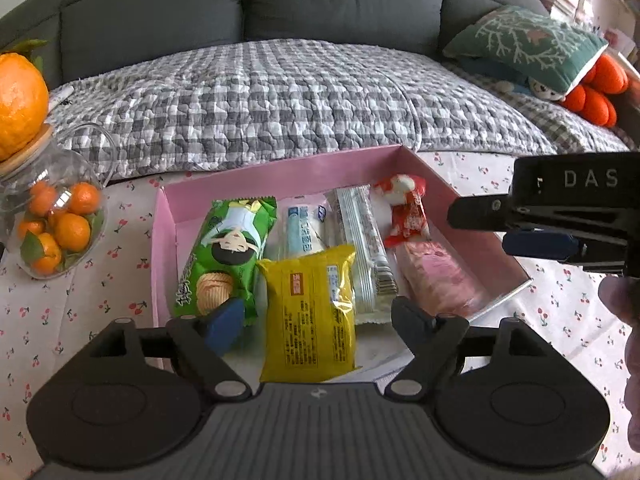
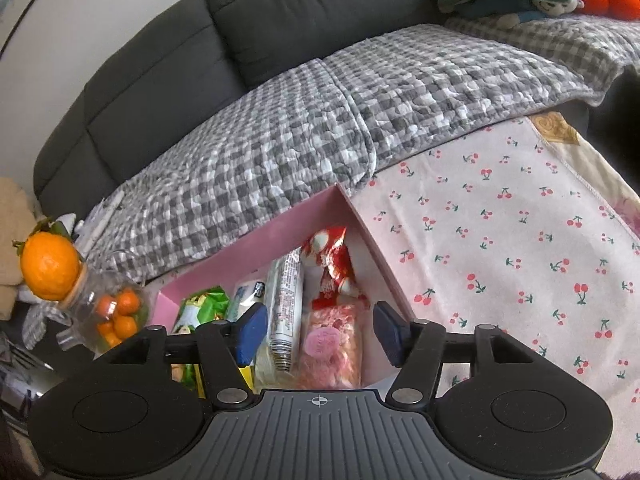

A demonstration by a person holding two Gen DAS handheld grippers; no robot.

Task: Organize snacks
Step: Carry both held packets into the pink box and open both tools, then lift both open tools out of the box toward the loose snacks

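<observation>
A shallow pink box (image 1: pixel 280 172) (image 2: pixel 256 248) on the cherry-print cloth holds several snacks. They are a green crisp packet (image 1: pixel 224 248), a pale blue packet (image 1: pixel 300 224), a long white bar (image 1: pixel 360 240), a red and white sweet bag (image 1: pixel 408 208) (image 2: pixel 332 268) and a pink packet (image 1: pixel 440 276) (image 2: pixel 332 344). A yellow packet (image 1: pixel 312 312) lies over the box's near edge between the fingers of my left gripper (image 1: pixel 316 316), which is open and clear of it. My right gripper (image 2: pixel 319 332) (image 1: pixel 500 226) is open astride the pink packet, not touching it.
At the left stands a glass jar (image 1: pixel 56 224) (image 2: pixel 116 316) of small oranges with a big orange (image 1: pixel 18 104) on its lid. Behind the box is a sofa with a grey checked quilt (image 1: pixel 280 100), a green pillow (image 1: pixel 524 44) and an orange plush (image 1: pixel 596 92).
</observation>
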